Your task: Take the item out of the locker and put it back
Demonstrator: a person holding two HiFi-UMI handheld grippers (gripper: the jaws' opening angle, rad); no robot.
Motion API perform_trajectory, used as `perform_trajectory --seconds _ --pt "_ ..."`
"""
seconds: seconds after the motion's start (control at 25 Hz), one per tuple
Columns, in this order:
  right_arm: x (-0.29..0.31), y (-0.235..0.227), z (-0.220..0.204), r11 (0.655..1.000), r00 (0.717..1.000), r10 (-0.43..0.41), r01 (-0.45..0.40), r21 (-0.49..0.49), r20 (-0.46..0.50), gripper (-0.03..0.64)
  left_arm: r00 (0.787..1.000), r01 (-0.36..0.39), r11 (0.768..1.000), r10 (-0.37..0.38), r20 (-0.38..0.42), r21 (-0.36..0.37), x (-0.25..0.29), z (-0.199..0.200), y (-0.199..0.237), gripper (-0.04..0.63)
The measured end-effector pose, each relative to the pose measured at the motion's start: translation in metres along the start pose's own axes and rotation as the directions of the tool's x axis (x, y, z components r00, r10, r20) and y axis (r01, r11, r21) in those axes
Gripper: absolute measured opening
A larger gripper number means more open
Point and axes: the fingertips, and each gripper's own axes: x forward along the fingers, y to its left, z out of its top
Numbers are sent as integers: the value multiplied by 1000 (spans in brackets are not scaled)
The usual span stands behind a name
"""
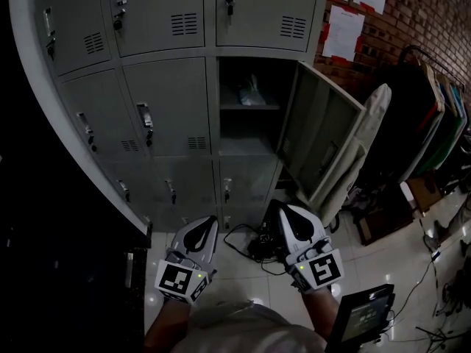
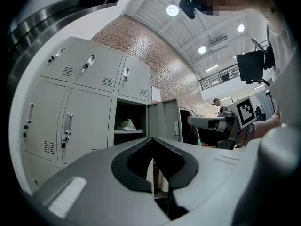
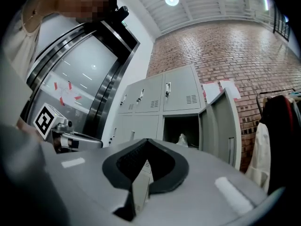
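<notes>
One door of the grey locker bank stands swung out to the right. On the upper shelf of that open compartment lies a pale crumpled item, also seen as the item and the item. My left gripper and right gripper hang low in front of the lockers, well short of the compartment. The left gripper has its jaws together with nothing between them. The right gripper is likewise shut and empty.
Black cables lie on the tiled floor below the lockers. A white-covered board leans behind the open door. A clothes rack stands at the right, papers hang on the brick wall, and a dark tablet is near my right arm.
</notes>
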Motion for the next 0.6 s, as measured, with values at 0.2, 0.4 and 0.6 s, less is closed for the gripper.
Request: perform_trajectory --seconds 0.2,0.4,0.6 --pt "2 2 -4 1000 1000 6 -6 3 -10 0 1000 3 1000 -3 7 2 3 1 3 2" --pt "6 4 -12 1000 999 16 -16 25 -29 0 1000 5 1000 -5 4 15 6 2 5 3" --pt "11 8 -17 999 998 33 -32 15 -49 0 1000 4 1000 -4 2 10 10 0 7 2"
